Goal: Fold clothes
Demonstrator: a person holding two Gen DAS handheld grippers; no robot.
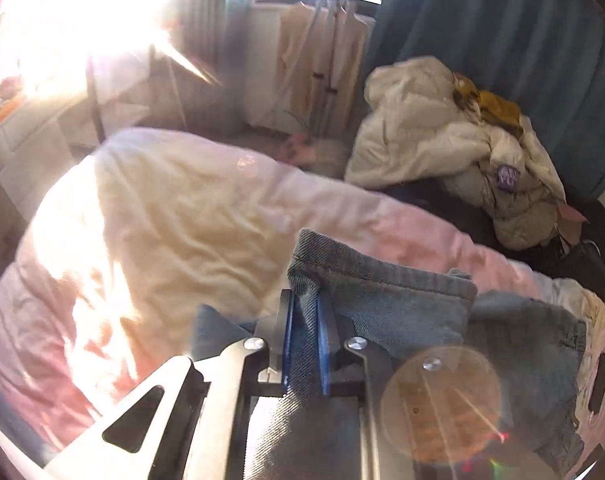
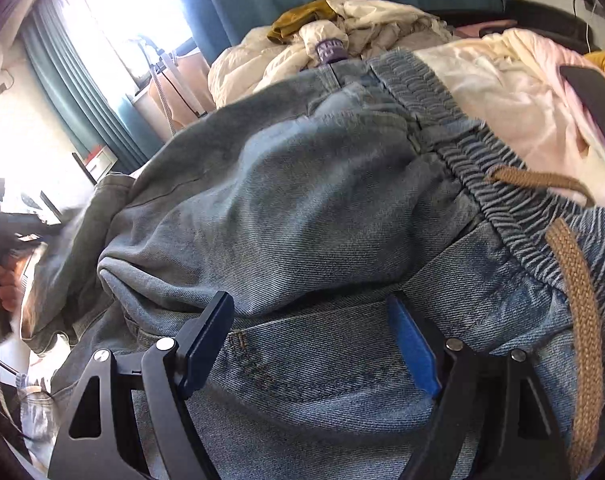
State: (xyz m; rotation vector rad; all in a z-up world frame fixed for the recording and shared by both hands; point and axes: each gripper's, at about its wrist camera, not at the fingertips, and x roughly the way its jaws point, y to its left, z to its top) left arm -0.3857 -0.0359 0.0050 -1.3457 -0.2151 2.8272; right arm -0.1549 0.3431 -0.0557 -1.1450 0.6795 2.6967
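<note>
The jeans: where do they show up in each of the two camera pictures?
Left wrist view: the jeans lie low and right of centre, a fold clamped in the left gripper.
Right wrist view: they fill the middle, under the open right gripper.
Shared landmark: the cream jacket pile behind them.

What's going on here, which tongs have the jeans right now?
A person is folding a pair of blue jeans on a bed with a pink-and-cream duvet. The left tongs are shut on a fold of the denim. The right tongs stand open against the jeans below the elastic waistband, gripping nothing. A heap of clothes lies behind.
</note>
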